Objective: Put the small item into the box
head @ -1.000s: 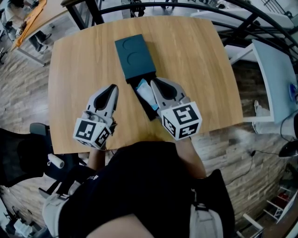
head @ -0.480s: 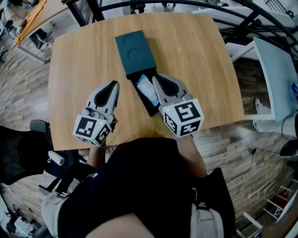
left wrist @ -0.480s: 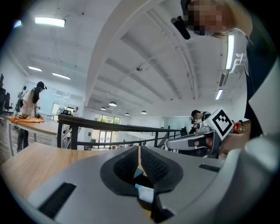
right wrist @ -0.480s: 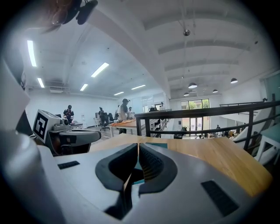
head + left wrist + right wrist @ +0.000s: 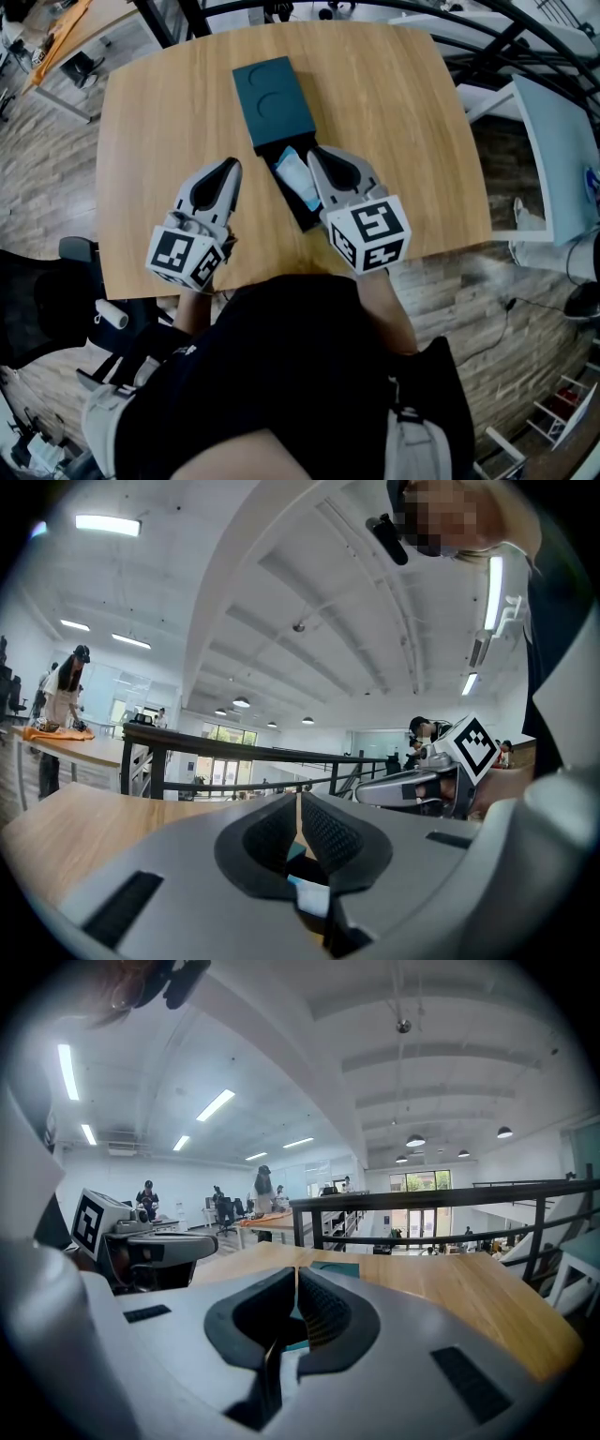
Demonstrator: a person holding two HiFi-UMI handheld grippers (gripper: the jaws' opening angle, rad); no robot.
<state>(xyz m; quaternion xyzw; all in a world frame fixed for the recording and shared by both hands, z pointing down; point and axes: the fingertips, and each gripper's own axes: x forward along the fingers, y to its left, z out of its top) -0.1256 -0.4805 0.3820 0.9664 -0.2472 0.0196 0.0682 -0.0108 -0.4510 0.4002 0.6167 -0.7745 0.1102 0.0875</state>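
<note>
A dark teal box (image 5: pixel 273 101) lies on the wooden table (image 5: pixel 159 141), and its black inner tray (image 5: pixel 302 216) is slid out toward me. In that tray lies the small item (image 5: pixel 295 178), a white and light-blue packet. My right gripper (image 5: pixel 317 156) rests just right of the tray beside the packet, its jaws shut with nothing between them. My left gripper (image 5: pixel 230 171) lies on the table left of the tray, apart from it, jaws shut and empty. In the right gripper view the box top (image 5: pixel 330 1267) shows just past the closed tips (image 5: pixel 297 1271).
The near table edge (image 5: pixel 281 272) runs just behind both grippers. A black railing (image 5: pixel 487 37) curves round the far and right sides. A white desk (image 5: pixel 558 150) stands at the right and a black chair (image 5: pixel 37 309) at the left. Bare wood lies beyond the box.
</note>
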